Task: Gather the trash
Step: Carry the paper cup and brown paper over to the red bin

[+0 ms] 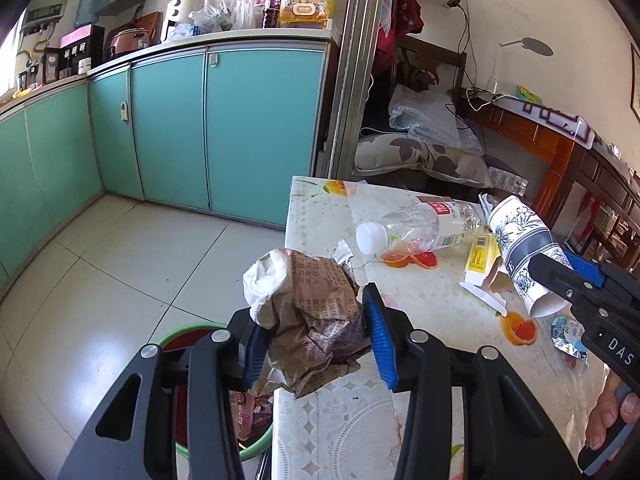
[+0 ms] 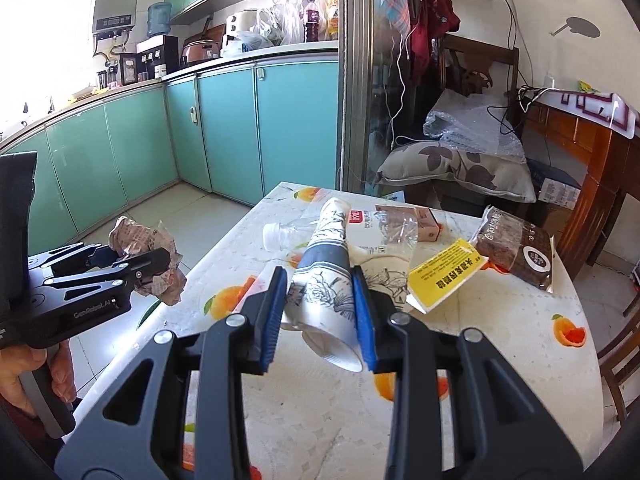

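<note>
My left gripper point(image 1: 312, 320) is shut on a crumpled brown paper wrapper point(image 1: 316, 316), held at the table's left edge above a green bin point(image 1: 180, 334) on the floor. It also shows in the right wrist view point(image 2: 148, 264). My right gripper point(image 2: 320, 292) is shut on a printed paper cup point(image 2: 328, 276), lifted above the table; it shows in the left wrist view too point(image 1: 520, 252). An empty plastic bottle point(image 1: 420, 226), a yellow box point(image 2: 444, 274), a brown snack packet point(image 2: 516, 248) and a foil scrap point(image 1: 568, 336) lie on the table.
The table has a fruit-print cloth point(image 2: 500, 340). Teal kitchen cabinets point(image 1: 240, 132) stand behind, with tiled floor point(image 1: 120, 260) to the left. A cushioned chair point(image 2: 460, 168) and a wooden sideboard point(image 2: 592, 168) stand at the back right. Another chair point(image 2: 620, 352) is at the right edge.
</note>
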A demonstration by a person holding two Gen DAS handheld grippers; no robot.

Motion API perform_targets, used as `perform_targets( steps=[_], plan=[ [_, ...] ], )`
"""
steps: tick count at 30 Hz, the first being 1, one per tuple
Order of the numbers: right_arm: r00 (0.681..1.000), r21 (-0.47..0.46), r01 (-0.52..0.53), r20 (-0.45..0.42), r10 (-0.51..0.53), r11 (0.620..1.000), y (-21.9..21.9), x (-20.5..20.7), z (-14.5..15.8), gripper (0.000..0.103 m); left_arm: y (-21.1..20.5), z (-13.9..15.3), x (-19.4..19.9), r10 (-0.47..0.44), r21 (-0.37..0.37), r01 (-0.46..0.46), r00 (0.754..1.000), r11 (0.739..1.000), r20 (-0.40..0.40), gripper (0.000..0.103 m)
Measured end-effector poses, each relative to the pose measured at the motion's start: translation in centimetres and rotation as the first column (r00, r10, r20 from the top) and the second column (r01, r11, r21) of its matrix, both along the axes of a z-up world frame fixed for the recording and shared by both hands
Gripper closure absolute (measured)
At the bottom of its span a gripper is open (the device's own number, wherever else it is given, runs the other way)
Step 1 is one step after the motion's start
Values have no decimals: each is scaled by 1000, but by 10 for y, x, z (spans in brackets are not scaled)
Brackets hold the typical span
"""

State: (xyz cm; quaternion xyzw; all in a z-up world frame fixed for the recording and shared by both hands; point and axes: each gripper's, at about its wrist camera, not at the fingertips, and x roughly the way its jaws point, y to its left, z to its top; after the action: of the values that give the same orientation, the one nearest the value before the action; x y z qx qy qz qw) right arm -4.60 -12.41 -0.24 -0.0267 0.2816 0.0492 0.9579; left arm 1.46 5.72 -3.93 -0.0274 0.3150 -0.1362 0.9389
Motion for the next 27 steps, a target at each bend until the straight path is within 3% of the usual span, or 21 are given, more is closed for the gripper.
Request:
perform_targets(
  steps=[27],
  plan=[
    [985,25,-169,-21,169,985,81,33,-5,71,83,-22,3,180,-13,-181,982,983,-55,60]
  ],
)
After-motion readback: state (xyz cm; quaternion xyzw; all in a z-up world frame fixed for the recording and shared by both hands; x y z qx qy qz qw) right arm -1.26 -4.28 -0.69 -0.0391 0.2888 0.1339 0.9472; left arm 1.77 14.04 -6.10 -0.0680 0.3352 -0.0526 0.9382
